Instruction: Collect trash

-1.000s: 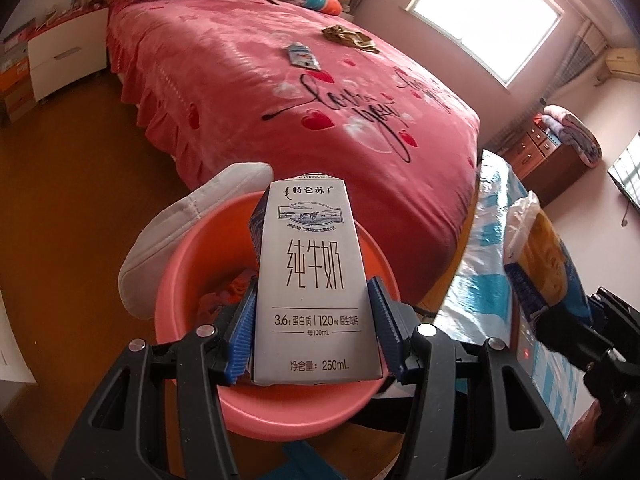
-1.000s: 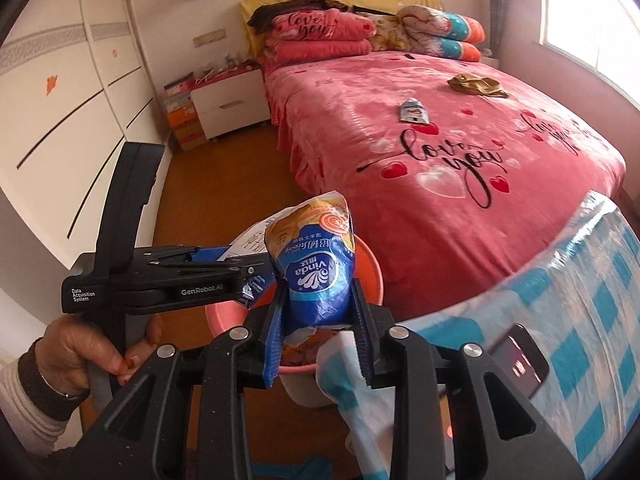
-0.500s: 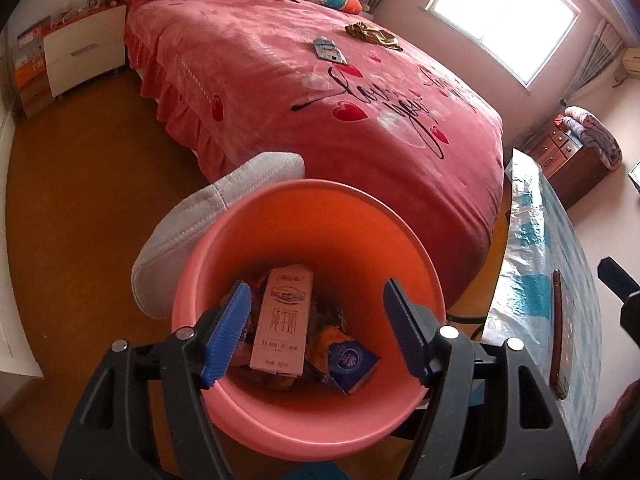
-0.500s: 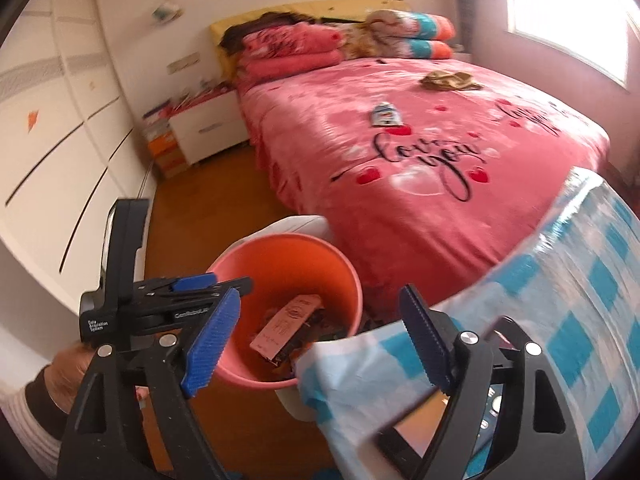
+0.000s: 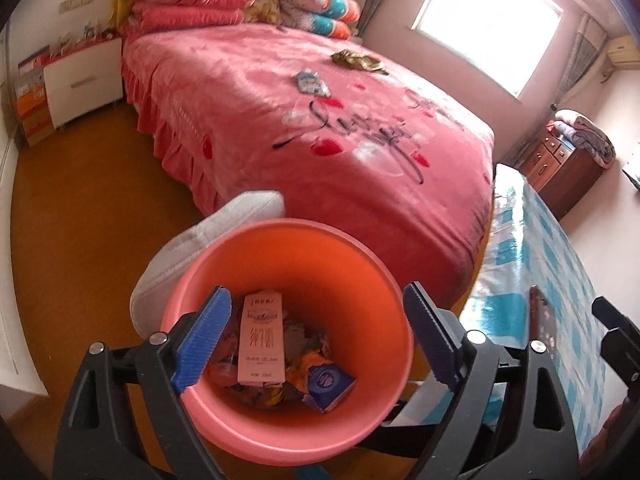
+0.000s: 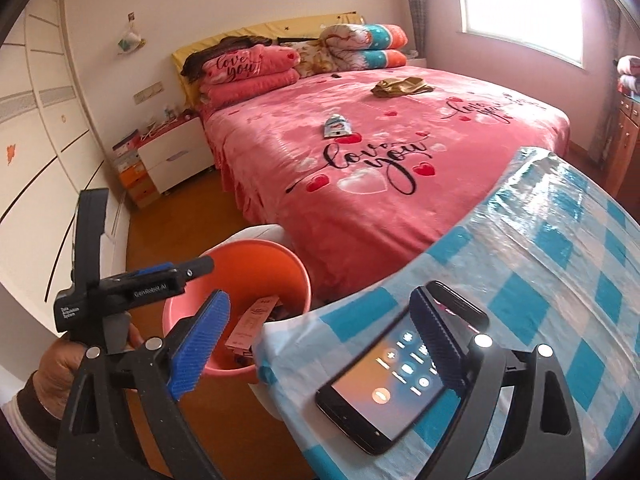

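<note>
Pink bin below open left tongs, milk carton inside.

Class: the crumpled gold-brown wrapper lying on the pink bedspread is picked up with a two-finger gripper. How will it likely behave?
The gold-brown wrapper looks crumpled and thin, so probably floppy and very light. Its sheen suggests foil or plastic, perhaps slippery. Lying flat on the bedspread, it seems unlikely to roll.

Bin btm trash: indistinct jumble
</note>
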`<control>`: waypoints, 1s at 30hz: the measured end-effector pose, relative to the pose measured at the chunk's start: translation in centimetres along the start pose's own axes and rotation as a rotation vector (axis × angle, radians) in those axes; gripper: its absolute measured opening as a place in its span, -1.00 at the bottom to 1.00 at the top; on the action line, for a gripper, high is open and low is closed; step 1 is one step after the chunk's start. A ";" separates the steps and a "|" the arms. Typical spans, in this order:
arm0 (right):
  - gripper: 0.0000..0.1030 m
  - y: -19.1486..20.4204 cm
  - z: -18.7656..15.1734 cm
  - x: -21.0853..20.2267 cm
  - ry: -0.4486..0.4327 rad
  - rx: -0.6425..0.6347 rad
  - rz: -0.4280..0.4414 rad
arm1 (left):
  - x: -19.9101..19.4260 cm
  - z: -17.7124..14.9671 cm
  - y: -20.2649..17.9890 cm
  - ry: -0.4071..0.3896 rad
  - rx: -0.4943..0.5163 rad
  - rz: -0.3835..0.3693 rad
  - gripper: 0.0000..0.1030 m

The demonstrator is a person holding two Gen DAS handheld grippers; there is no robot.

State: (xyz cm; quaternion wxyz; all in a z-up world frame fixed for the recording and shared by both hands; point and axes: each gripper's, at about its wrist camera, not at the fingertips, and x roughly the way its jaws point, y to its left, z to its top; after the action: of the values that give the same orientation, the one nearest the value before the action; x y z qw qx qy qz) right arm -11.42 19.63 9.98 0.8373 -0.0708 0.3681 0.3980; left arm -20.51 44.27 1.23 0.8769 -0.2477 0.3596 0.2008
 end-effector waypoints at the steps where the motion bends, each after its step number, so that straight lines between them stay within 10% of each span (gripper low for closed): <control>1: 0.76 -0.3 -0.1 -0.4 -0.009 0.009 -0.003 | -0.3 0.1 -0.3 -0.010 0.008 -0.002 0.76; 17: 0.79 -6.5 -2.7 -6.9 -0.143 0.162 -0.092 | -5.5 0.1 -10.7 -0.198 0.247 -0.105 0.92; 30: 0.80 -12.0 -5.7 -12.0 -0.226 0.274 -0.197 | -6.4 -1.2 -19.2 -0.194 0.360 -0.213 0.92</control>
State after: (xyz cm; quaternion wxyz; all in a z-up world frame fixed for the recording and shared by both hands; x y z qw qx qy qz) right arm -10.93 1.82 11.84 0.9100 0.0531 0.3137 0.2659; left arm -15.21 27.16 10.68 0.9537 -0.1032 0.2754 0.0629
